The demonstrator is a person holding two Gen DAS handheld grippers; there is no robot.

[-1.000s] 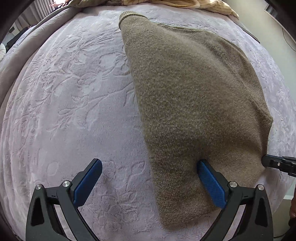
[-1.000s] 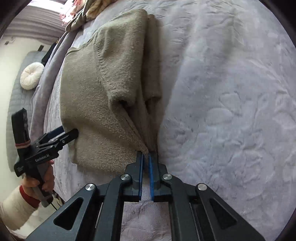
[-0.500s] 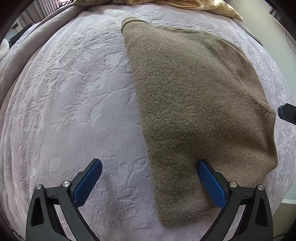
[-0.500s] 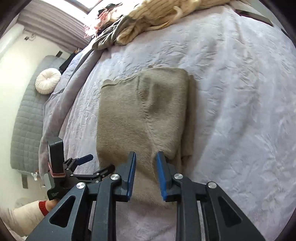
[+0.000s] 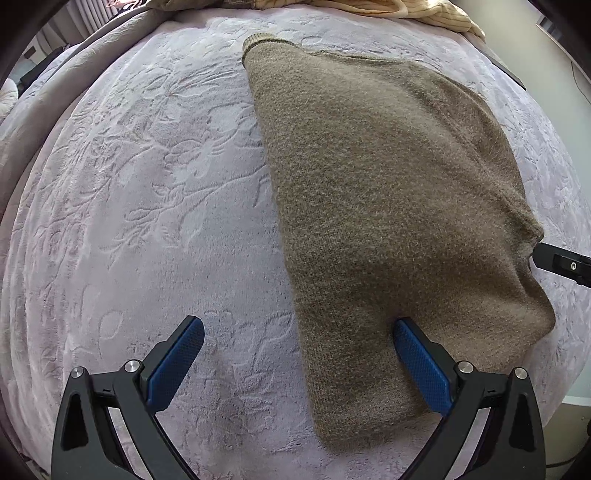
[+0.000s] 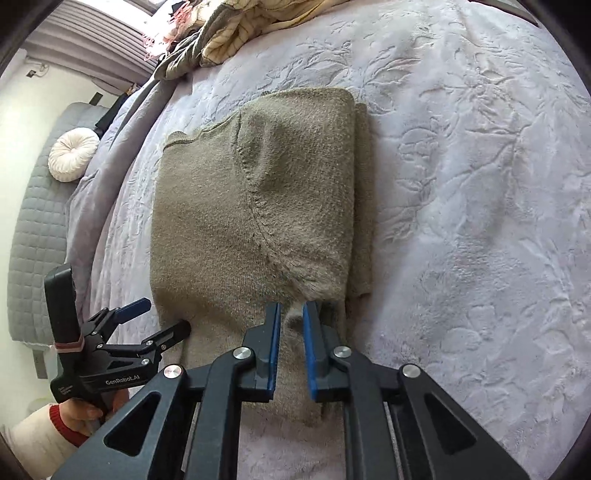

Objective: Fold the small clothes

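An olive-brown knit sweater (image 5: 388,206) lies partly folded on the lilac embossed bedspread (image 5: 147,221). It also shows in the right wrist view (image 6: 258,206), with a sleeve folded over its right side. My left gripper (image 5: 295,328) is wide open and empty. It straddles the sweater's near left edge, with its right finger (image 5: 417,358) over the knit. It shows from the side in the right wrist view (image 6: 155,317). My right gripper (image 6: 290,314) is slightly open just above the sweater's near edge, holding nothing. Its tip shows at the right rim of the left wrist view (image 5: 561,262).
A heap of cream and olive clothes (image 6: 229,33) lies at the far end of the bed. A white round cushion (image 6: 72,155) rests on a grey quilted surface (image 6: 33,236) to the left. The bedspread stretches wide to the right (image 6: 480,221).
My right gripper let go of the sweater's folded edge, opened slightly and pulled back and up. The sleeve now lies flat. My left gripper has stayed open at the near edge.
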